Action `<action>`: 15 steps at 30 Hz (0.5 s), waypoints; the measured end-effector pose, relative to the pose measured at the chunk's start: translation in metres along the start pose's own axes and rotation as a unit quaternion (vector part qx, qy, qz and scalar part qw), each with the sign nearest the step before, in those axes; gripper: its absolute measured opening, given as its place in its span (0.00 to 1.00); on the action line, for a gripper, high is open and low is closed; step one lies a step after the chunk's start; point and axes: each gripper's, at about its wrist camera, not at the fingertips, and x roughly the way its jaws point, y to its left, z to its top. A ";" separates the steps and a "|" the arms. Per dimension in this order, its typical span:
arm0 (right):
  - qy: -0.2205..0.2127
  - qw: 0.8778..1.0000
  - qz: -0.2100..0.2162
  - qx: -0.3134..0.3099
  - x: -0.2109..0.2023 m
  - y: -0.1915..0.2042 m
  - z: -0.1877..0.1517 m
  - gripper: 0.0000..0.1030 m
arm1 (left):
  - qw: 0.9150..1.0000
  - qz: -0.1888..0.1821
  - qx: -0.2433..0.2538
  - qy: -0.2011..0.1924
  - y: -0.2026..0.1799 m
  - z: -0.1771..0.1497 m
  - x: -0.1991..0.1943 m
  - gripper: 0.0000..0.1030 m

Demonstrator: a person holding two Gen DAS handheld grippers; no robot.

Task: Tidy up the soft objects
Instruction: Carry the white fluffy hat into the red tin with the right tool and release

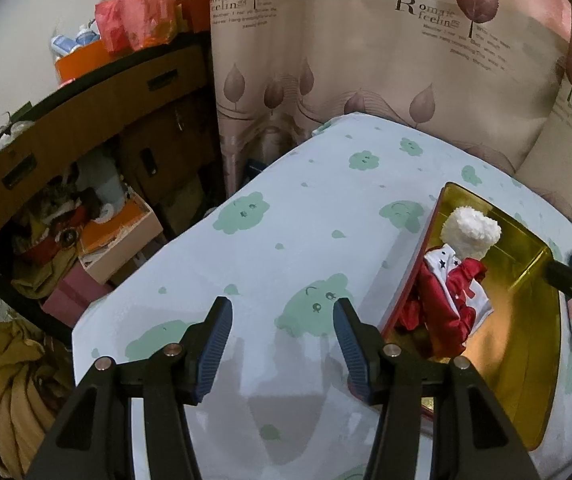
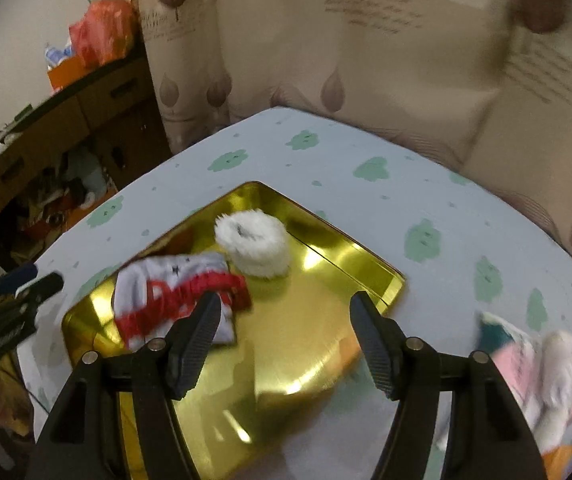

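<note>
Now both your right gripper [image 2: 286, 344] and left gripper [image 1: 282, 344] hang open and empty; the red-and-white garment [image 2: 178, 296] and white fluffy toy [image 2: 254, 246] lie in the gold tin [image 2: 326, 344]. Swing right toward the pink-and-white soft pile [image 2: 546, 376], and pinch one piece.

You are in a lived-in home room: table under a cloud-print cloth [image 1: 286, 216], leaf-print curtain [image 1: 366, 52] behind it, brown cupboard [image 1: 86, 120] crammed with boxes and clutter, red plastic bag [image 1: 134, 16] on top.
</note>
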 end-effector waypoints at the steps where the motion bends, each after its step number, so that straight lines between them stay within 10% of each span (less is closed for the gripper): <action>1: -0.005 1.000 -0.004 0.005 -0.009 -0.005 -0.008 0.63 | 1.000 -0.001 0.003 -0.001 -0.001 0.000 -0.001 0.52; 15: -0.014 0.986 -0.133 0.095 -0.098 -0.130 -0.108 0.63 | 0.998 0.008 0.054 -0.027 -0.024 -0.007 -0.012 0.52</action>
